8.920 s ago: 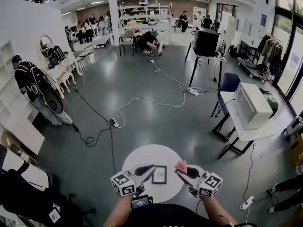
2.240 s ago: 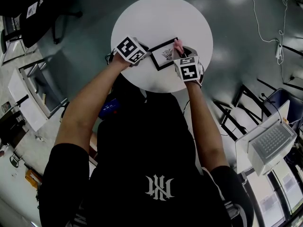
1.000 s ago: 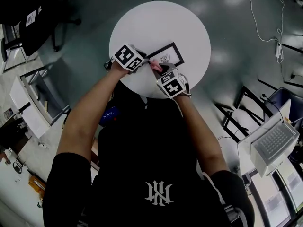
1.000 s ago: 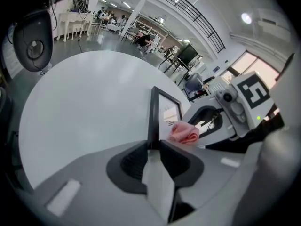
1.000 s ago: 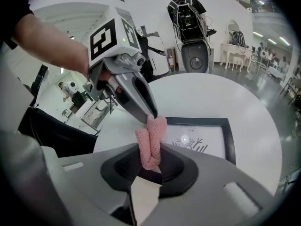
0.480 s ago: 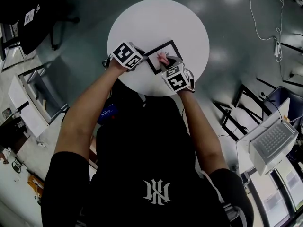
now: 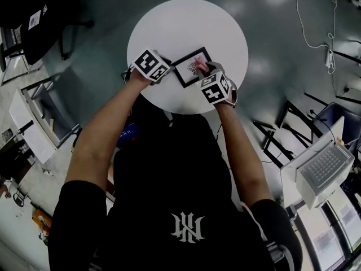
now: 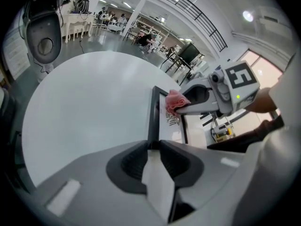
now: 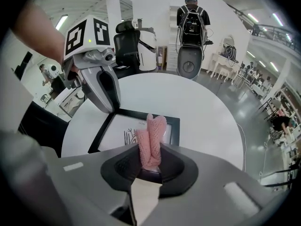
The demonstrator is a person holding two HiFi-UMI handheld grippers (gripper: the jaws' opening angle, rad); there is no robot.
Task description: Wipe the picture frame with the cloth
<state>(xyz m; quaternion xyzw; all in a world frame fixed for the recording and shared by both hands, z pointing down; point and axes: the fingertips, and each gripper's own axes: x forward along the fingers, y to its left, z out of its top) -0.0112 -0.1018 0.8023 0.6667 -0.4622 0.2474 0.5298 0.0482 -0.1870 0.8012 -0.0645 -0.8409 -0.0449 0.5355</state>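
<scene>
On the round white table (image 7: 186, 21) lies a black picture frame (image 7: 190, 65) holding a white print. My left gripper (image 7: 169, 70) is shut on the frame's left edge; in the left gripper view its jaws (image 8: 153, 146) meet on the black rail (image 8: 153, 117). My right gripper (image 7: 202, 70) is shut on a folded pink cloth (image 7: 199, 66), whose end rests on the print's right part. In the right gripper view the cloth (image 9: 151, 138) stands up from between the jaws over the frame (image 9: 123, 126), with the left gripper (image 9: 113, 108) at the frame's far left corner.
A black chair (image 7: 34, 10) stands left of the table, and a white cable (image 7: 313, 30) runs over the floor on the right. A desk with a white box (image 7: 321, 168) is at lower right. A person with a backpack (image 9: 190, 13) stands beyond the table.
My right gripper has drawn the pink cloth across the print from the frame's left part toward its right. My left gripper has stayed on the frame's edge.
</scene>
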